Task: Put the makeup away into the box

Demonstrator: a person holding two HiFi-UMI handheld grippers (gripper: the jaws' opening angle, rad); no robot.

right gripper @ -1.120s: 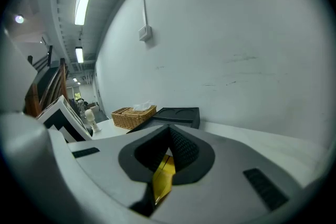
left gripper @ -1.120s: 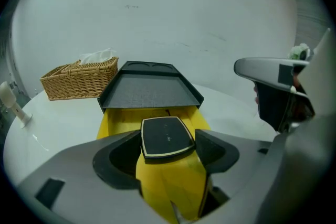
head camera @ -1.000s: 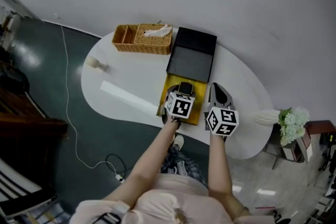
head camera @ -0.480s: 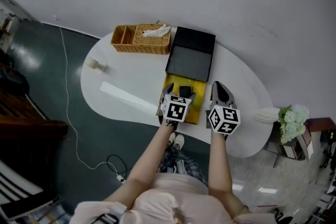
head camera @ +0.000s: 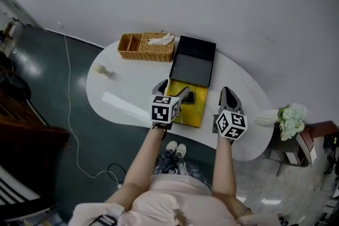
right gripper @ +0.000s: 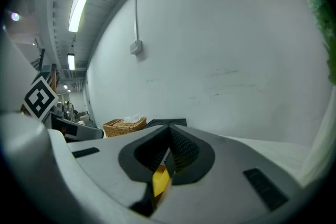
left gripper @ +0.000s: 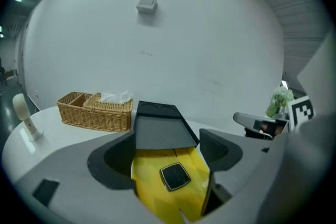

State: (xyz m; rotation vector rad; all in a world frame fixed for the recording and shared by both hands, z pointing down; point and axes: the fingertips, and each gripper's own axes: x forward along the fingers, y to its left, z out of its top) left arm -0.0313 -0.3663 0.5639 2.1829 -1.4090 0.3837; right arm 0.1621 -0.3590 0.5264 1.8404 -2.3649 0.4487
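Observation:
The box lies open in the middle of the white table [head camera: 132,79]: its yellow-lined base [head camera: 197,111] is near me and its black lid [head camera: 192,64] is laid back behind it. A black square compact [head camera: 188,97] [left gripper: 175,176] lies on the yellow lining. My left gripper [head camera: 172,90] [left gripper: 167,157] hangs above the base's near left part. Its jaws have just been opening and stand wide, with nothing gripped and the compact below them. My right gripper [head camera: 229,97] [right gripper: 168,150] hovers beside the box on the right, jaws together and empty.
A wicker basket [head camera: 145,46] [left gripper: 97,110] holding a tissue stands behind the box on the left. A small beige bottle [head camera: 103,70] [left gripper: 23,115] stands at the table's left end, a white strip [head camera: 124,103] lies near the front edge, and flowers [head camera: 291,119] are at the right.
My left gripper has let go of the compact, opened and risen back to the left. The compact stays on the yellow lining. My right gripper has shifted slightly.

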